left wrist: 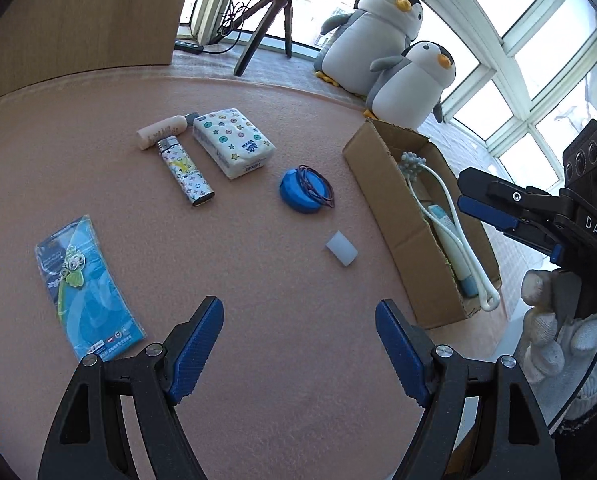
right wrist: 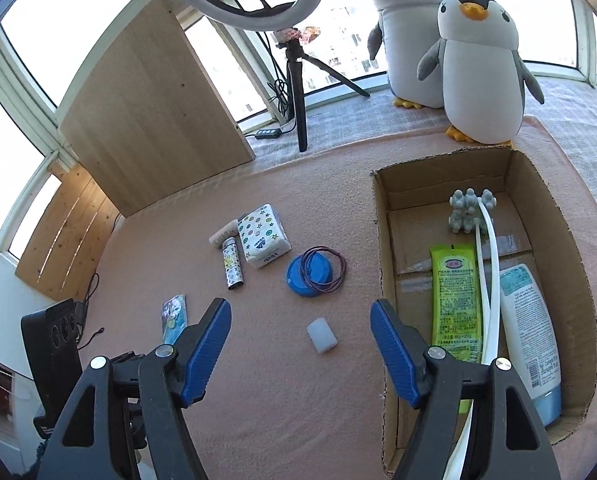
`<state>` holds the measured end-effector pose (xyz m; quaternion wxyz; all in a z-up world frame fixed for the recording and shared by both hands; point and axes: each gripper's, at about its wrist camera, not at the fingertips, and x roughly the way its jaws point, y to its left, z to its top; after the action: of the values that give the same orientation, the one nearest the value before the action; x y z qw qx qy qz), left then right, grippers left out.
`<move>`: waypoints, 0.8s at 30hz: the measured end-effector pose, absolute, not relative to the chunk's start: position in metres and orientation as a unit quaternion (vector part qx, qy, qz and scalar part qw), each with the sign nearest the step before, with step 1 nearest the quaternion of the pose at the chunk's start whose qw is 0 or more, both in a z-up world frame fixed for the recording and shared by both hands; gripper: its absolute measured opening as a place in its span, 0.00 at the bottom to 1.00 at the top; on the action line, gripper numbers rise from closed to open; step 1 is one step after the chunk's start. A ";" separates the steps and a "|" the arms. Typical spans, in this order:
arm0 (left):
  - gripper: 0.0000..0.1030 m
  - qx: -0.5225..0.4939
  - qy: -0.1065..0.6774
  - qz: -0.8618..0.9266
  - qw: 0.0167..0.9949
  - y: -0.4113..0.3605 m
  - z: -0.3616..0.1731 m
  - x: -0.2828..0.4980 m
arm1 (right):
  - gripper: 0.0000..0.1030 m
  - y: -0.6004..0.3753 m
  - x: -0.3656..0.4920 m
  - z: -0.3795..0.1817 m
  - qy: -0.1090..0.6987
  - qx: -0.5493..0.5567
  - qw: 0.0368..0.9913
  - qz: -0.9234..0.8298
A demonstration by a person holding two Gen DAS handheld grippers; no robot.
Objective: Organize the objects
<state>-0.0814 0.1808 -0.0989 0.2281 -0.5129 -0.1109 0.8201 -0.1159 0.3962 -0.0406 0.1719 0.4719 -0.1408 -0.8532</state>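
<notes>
Both sets of fingers spread wide, holding nothing: left gripper [left wrist: 298, 320] and right gripper [right wrist: 300, 322] above the pink surface [left wrist: 258, 360]. Between the right fingers, a small white block [right wrist: 321, 336] lying alone. Beyond it, a blue lid [right wrist: 308, 276] with hair ties [right wrist: 322, 268] draped over, then a tissue pack [right wrist: 263, 241] marked "Vinda", a patterned lighter [right wrist: 232, 264], a cream tube [right wrist: 223, 233]. Far left, a blue packet [left wrist: 88, 288]. To the right, a cardboard box [right wrist: 554, 216] holding a white massager [right wrist: 486, 264], a green sachet [right wrist: 454, 304], a lotion tube [right wrist: 530, 332]; sachet seen only in the right view. 2 plush penguins [right wrist: 478, 72] behind. In the left view only, a gloved hand [left wrist: 546, 332] and "DAS" on the other gripper.
</notes>
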 end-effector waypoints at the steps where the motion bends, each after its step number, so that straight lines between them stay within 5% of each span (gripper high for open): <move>1: 0.79 -0.513 -0.115 0.821 0.221 0.172 -0.100 -0.080 | 0.67 0.388 -0.119 -0.041 -0.131 0.474 0.181 -0.852; 13: 0.79 -0.514 -0.141 0.825 0.187 0.111 -0.106 -0.062 | 0.59 0.316 -0.175 -0.093 -0.042 0.545 0.180 -0.818; 24: 0.79 -0.516 -0.158 0.823 0.177 0.083 -0.114 -0.054 | 0.59 0.314 -0.208 -0.124 -0.042 0.585 0.129 -0.800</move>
<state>-0.0541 0.0835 -0.1138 0.1768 -0.5163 -0.1580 0.8229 -0.2076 0.3139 -0.1241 0.1286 0.5848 -0.0419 -0.7999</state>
